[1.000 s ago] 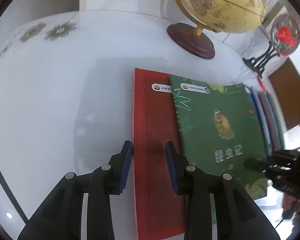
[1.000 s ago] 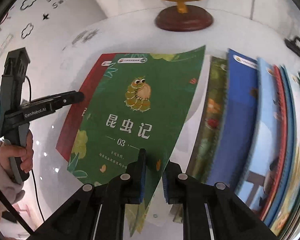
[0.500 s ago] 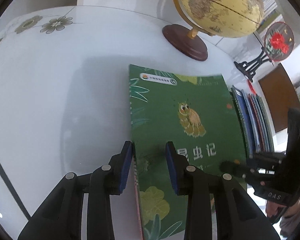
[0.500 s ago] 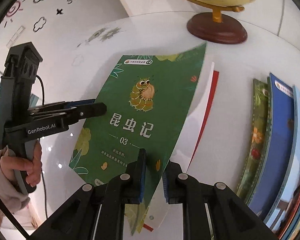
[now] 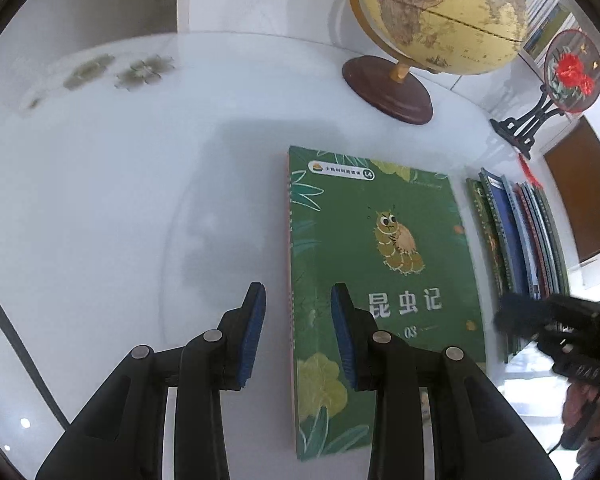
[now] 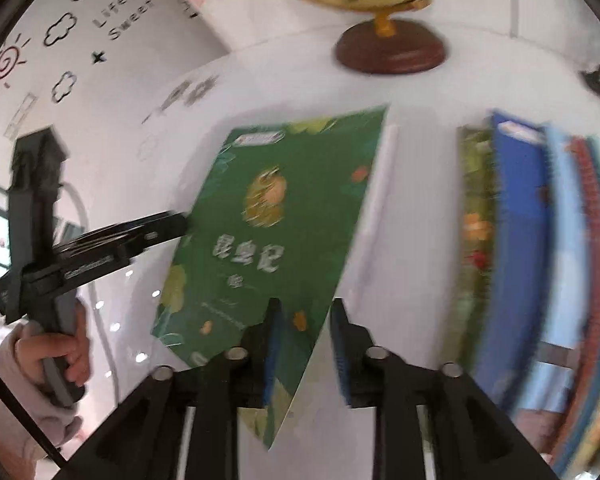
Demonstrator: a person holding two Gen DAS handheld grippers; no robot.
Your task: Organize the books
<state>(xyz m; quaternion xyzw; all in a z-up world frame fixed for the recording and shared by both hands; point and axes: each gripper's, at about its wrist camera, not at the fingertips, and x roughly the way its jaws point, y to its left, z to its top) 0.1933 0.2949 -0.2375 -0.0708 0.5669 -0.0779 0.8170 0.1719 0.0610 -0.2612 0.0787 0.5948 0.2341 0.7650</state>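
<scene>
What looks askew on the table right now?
Nothing spilled or damaged. The green book lies flat, apart from the fanned row of books to its right; the right gripper, jaws opening, straddles its near corner.

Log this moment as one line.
right gripper: fingers opening, releasing green book | left gripper: open, empty | book: flat on table

Left gripper (image 5: 296,320): black plastic fingers, blue ribbed pads on inner faces, round silver screws at finger joints. Right gripper (image 6: 304,344): same black build, blue pads, silver screws. Left tool's black pistol handle bears white lettering, blurred; thin black cable trails below. Hand (image 6: 56,356) on handle, pale pink sleeve (image 6: 8,412) cuff.
</scene>
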